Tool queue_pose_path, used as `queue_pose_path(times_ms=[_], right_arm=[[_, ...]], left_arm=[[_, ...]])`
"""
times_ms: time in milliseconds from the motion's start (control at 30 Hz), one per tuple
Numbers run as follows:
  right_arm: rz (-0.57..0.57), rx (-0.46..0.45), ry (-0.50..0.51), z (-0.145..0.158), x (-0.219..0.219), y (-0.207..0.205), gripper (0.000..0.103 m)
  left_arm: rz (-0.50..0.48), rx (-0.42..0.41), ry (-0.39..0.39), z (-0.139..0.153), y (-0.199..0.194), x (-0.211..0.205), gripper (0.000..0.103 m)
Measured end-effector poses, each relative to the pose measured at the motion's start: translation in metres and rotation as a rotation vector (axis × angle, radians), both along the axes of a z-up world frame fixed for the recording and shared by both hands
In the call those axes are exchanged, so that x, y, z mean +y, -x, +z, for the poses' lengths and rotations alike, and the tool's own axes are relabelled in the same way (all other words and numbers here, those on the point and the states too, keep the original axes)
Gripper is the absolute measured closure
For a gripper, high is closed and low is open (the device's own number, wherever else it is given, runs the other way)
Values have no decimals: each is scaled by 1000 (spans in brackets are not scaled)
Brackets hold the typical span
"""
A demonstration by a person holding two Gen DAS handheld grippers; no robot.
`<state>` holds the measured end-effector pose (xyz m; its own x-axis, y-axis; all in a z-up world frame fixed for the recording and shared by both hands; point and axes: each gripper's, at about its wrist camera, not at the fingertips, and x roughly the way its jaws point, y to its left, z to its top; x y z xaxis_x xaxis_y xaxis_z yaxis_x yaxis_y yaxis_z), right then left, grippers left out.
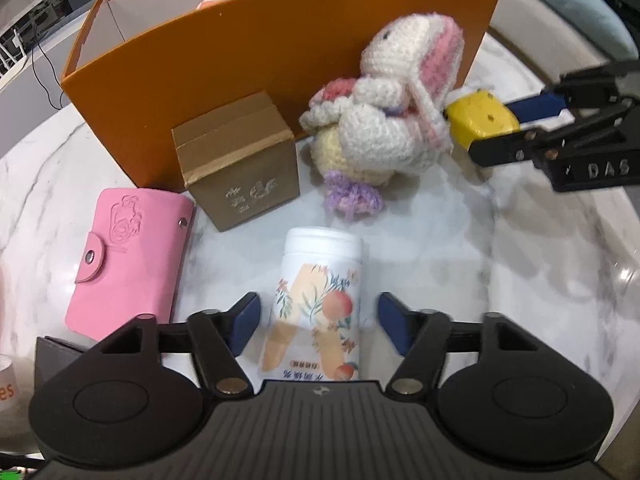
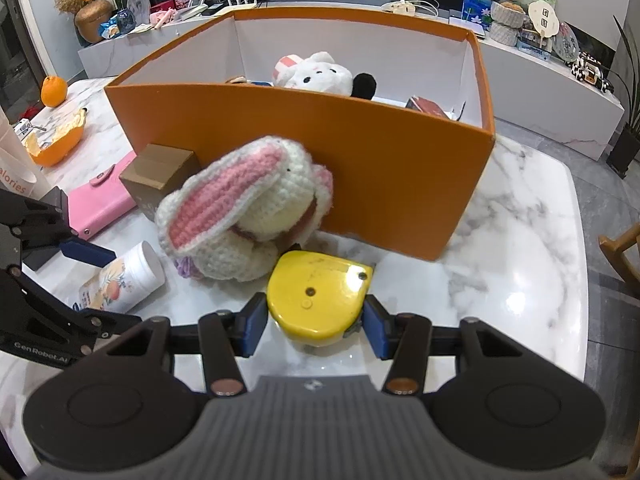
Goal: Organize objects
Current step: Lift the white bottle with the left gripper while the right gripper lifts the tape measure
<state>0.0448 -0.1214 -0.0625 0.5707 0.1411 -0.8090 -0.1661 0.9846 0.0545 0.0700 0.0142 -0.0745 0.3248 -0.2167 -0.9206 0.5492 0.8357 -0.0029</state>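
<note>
Two grippers at work beside an orange box on a marble table.

The yellow tape measure [image 2: 318,300] sits low in the middle of the right wrist view, clamped between the blue pads of the right gripper [image 2: 316,318]; it touches the crocheted rabbit [image 2: 244,216] just above it, which leans on the front wall of the orange box [image 2: 400,184]. In the left wrist view, the white bottle [image 1: 320,292] with a peach print lies on its side at lower centre, between the fingers of the left gripper [image 1: 318,326], whose jaws stand wide with a gap on each side. A small brown carton [image 1: 240,160] stands above and left of the bottle against the box, and a pink card wallet [image 1: 128,260] lies flat at the left. Inside the box, a white plush toy [image 2: 316,76] shows over the wall.
</note>
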Motion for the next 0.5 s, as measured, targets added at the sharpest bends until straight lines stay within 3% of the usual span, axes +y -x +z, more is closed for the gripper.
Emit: queue_pose_path(times_ms=[33, 333, 400, 433, 467, 500], right_arm=[[0, 0, 0, 0, 0, 0, 50], [-8, -8, -1, 6, -5, 2, 50], [-15, -13, -8, 12, -8, 4, 50], [-19, -16, -13, 15, -9, 5, 50], [-23, -20, -17, 17, -11, 6, 50], [-28, -24, -21, 20, -13, 8, 50]], left_arm=[[7, -8, 8, 1, -2, 1, 48], [16, -40, 64, 16, 3, 10, 50], [21, -51, 94, 25, 6, 11, 58], [24, -48, 107, 27, 6, 12, 69], [28, -47, 113, 29, 7, 15, 75], [30, -45, 113, 29, 8, 16, 74]])
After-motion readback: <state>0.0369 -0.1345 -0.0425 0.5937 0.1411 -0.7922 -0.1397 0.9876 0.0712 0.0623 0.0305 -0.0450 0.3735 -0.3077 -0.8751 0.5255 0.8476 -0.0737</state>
